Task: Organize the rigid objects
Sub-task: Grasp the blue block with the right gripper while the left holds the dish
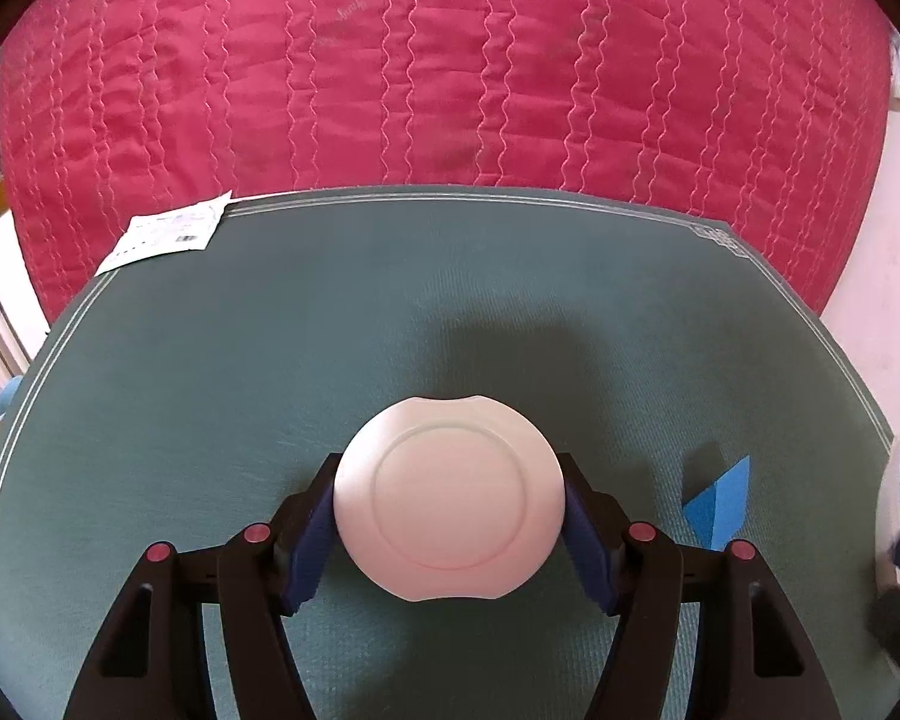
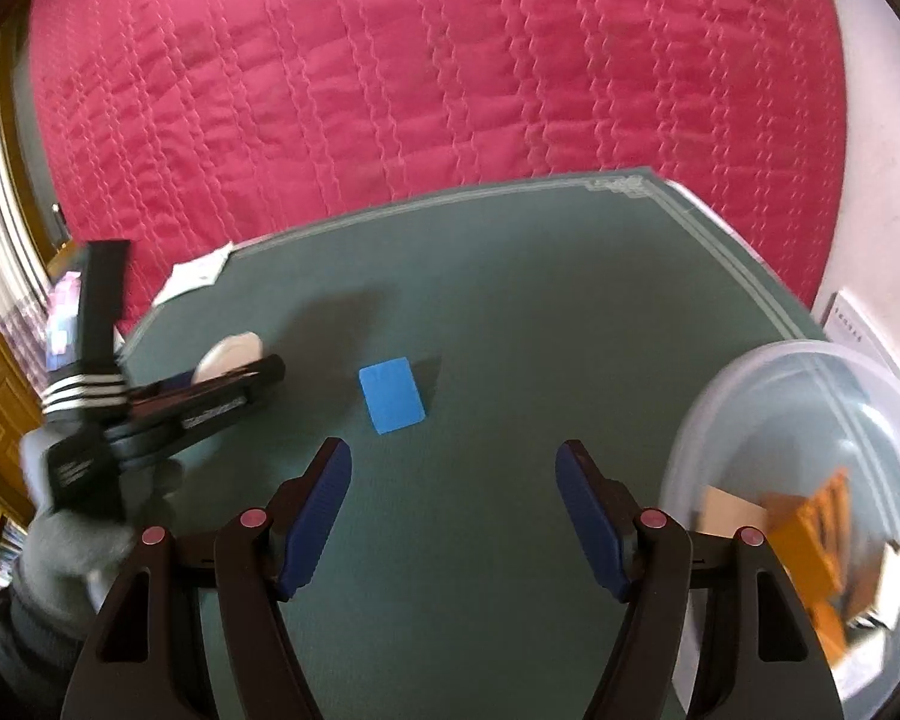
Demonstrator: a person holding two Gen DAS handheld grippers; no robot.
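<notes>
Green matting (image 1: 210, 360) covers the table I am working over, with a quilted pink bedspread (image 1: 450, 72) beyond its far edge and a white printed slip (image 1: 165, 234) lying at the far left corner of the mat. Through the left wrist camera I see my left gripper (image 1: 448, 507) with its blue pads (image 1: 312, 546) pressed against both sides of a round white plate (image 1: 450, 495), which sits between the fingers over the near middle of the mat. A blue card (image 1: 720, 501) lies just to the right of it, apart from the plate. Through the right wrist camera, my right gripper (image 2: 453, 468) stands about half open over bare mat with nothing between its fingers. The blue card (image 2: 392, 390) lies flat on the mat beyond the fingertips, slightly to the left. On the right, a clear plastic tub (image 2: 750, 396) holds orange and tan pieces, blurred. At far left I can see the left gripper (image 2: 234, 375) side-on, clasping the white plate (image 2: 228, 351), with a grey-gloved hand (image 2: 72, 546) behind it.
</notes>
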